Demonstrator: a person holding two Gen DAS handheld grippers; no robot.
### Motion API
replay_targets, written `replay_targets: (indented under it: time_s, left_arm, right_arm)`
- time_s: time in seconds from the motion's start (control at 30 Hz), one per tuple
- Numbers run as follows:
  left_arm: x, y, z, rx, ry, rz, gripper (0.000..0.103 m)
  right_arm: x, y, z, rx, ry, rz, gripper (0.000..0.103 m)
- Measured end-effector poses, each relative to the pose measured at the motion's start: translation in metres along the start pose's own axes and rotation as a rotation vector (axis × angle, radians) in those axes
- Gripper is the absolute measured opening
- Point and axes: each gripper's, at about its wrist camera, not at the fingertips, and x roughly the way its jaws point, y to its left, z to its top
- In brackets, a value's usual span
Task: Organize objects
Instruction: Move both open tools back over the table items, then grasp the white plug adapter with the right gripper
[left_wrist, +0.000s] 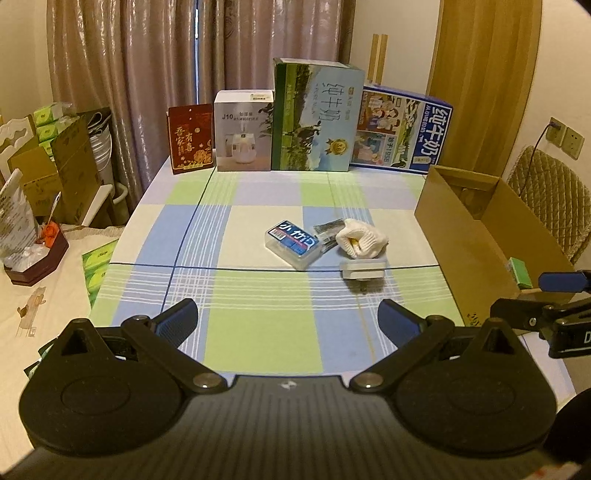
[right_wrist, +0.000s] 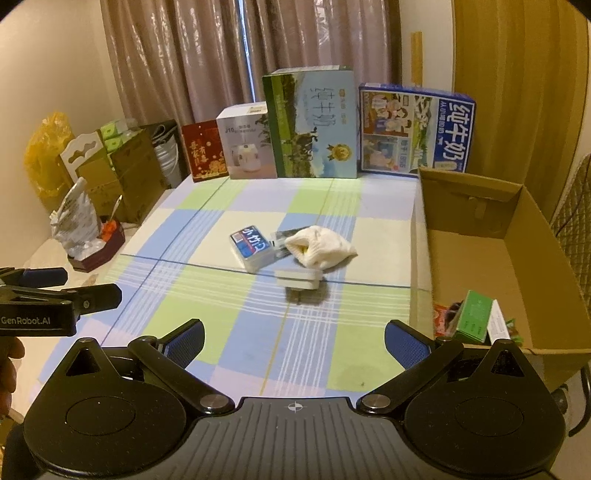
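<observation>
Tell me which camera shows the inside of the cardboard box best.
Right wrist: it looks into the cardboard box, showing its floor and the green packet inside. The left wrist view shows mostly the outer wall and just a sliver of the packet.

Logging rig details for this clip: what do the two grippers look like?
Both the left gripper and right gripper are matte black, with round ribbed hubs, angled link arms and blue textured finger pads. The left one's side reads "GenRobot.AI" in white.

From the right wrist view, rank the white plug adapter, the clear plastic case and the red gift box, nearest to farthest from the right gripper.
1. white plug adapter, straight ahead of the right gripper.
2. clear plastic case, beyond it, slightly left.
3. red gift box, upright at the table's far left.
</observation>
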Motion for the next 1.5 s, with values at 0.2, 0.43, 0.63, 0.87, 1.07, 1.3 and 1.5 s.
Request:
replay_targets:
  time_s: [0.2,0.43,0.63,0.87,1.07,1.3,1.5]
  left_arm:
    - [0.016,0.007,-0.001,0.001,0.021,0.008,0.102]
    - [0.049,0.015,-0.003,-0.003,0.046,0.021,0.102]
    - [0.087,0.019,-0.002,-0.005,0.067,0.022,0.102]
    - [0.136,0.026,0.000,-0.020,0.082,0.026,0.102]
    - [0.174,0.036,0.000,-0.026,0.081,0.067,0.102]
    - [0.206,0.045,0.002,-0.054,0.093,0.063,0.102]
    - [0.218,0.044,0.005,-0.068,0.092,0.042,0.102]
  right_arm:
    - [0.021,-0.002,0.000,0.002,0.003,0.011,0.101]
    - [0.054,-0.011,-0.004,0.028,-0.013,0.006,0.101]
    - [0.091,-0.018,-0.002,0.040,-0.029,0.007,0.101]
    - [0.133,-0.021,0.006,0.017,-0.065,0.019,0.100]
    - [0.179,-0.020,0.011,0.016,-0.054,0.033,0.090]
    - [0.222,-0.026,0.015,0.044,0.001,0.026,0.085]
    - [0.243,-0.028,0.018,0.056,0.032,0.006,0.069]
